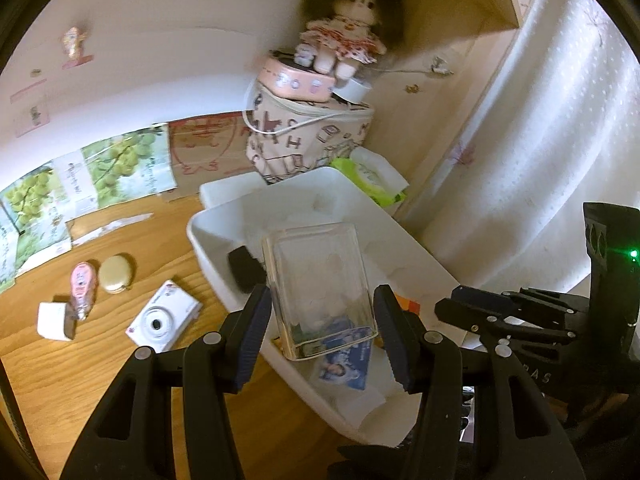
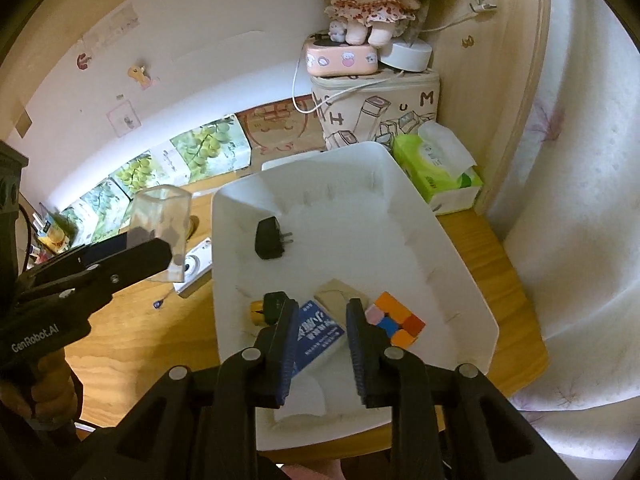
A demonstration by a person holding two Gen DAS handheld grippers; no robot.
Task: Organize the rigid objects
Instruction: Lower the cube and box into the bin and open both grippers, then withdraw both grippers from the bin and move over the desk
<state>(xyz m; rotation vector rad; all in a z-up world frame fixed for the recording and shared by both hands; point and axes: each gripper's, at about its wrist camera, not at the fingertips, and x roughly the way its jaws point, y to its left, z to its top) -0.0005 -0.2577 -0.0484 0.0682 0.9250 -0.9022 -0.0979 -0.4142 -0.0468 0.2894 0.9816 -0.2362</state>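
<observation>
My left gripper point(image 1: 324, 294) is shut on a clear plastic box point(image 1: 316, 264) and holds it above the near left part of the white tray point(image 1: 420, 256). In the right wrist view the clear box point(image 2: 162, 220) hangs left of the tray point(image 2: 460, 264). My right gripper point(image 2: 322, 308) is shut with nothing in it, low over the tray's near end. Under it lie a blue card box point(image 2: 316, 332), a colour cube point(image 2: 396, 320) and a beige piece point(image 2: 334, 294). A black charger point(image 2: 270, 242) lies further in.
On the wooden table left of the tray lie a white camera point(image 1: 162, 320), a pink tape dispenser point(image 1: 82, 288), a cream round case point(image 1: 116, 272) and a white block point(image 1: 56, 320). A doll point(image 2: 372, 4) on a printed bag and a green tissue pack point(image 2: 436, 168) stand behind the tray.
</observation>
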